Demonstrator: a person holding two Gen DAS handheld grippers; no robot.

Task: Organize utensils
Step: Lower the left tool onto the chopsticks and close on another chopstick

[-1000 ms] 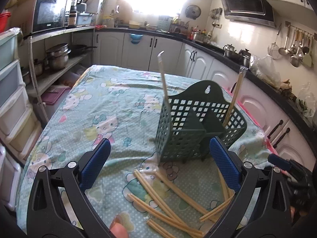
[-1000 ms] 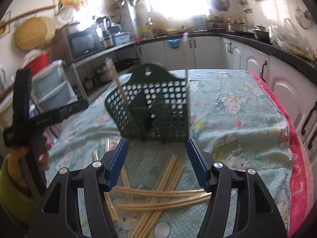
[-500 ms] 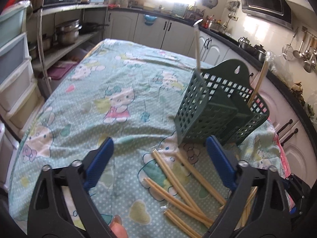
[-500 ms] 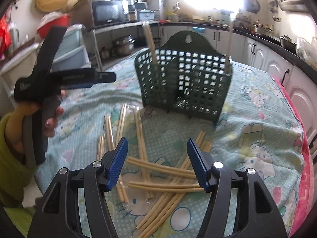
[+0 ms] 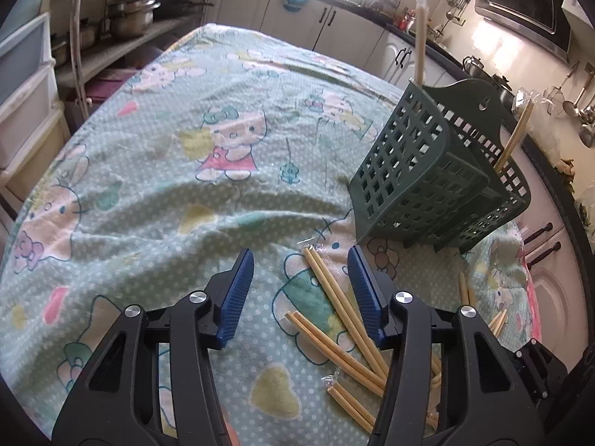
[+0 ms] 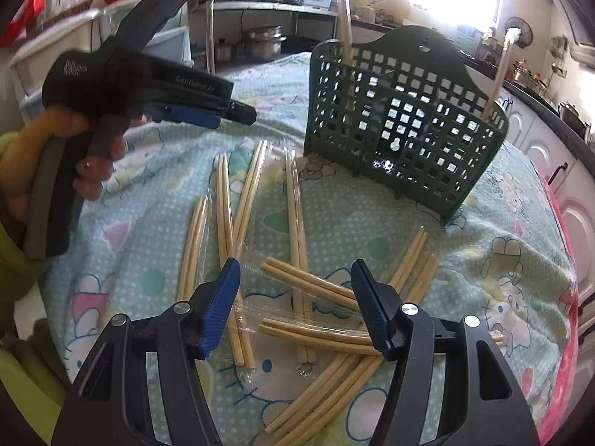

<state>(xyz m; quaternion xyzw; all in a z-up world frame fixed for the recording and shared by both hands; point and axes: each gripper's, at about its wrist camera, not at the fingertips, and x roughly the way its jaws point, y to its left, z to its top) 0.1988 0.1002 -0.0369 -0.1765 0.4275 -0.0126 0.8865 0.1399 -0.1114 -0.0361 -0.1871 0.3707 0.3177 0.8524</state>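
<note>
A dark green lattice caddy stands on the table at the right of the left wrist view and in the upper middle of the right wrist view. It has a tall back plate with a hanging hole and inner dividers. Two wrapped chopstick pairs stand upright in it, one at the caddy's left end in the left wrist view and one leaning out at its right end.

Loose chopstick pairs in clear wrappers lie scattered and crossing on the cartoon-print cloth in front of the caddy, filling the lower middle of the right wrist view.

The left gripper hovers over the near ends of some pairs, its jaws partly apart and just now closing, with nothing pressed between the blue pads. The right gripper hangs above the crossed pile with its jaws parted and empty.

The left half of the left wrist view is bare cloth. The table's right edge, trimmed in pink, runs close behind the caddy, with white cabinets beyond.
</note>
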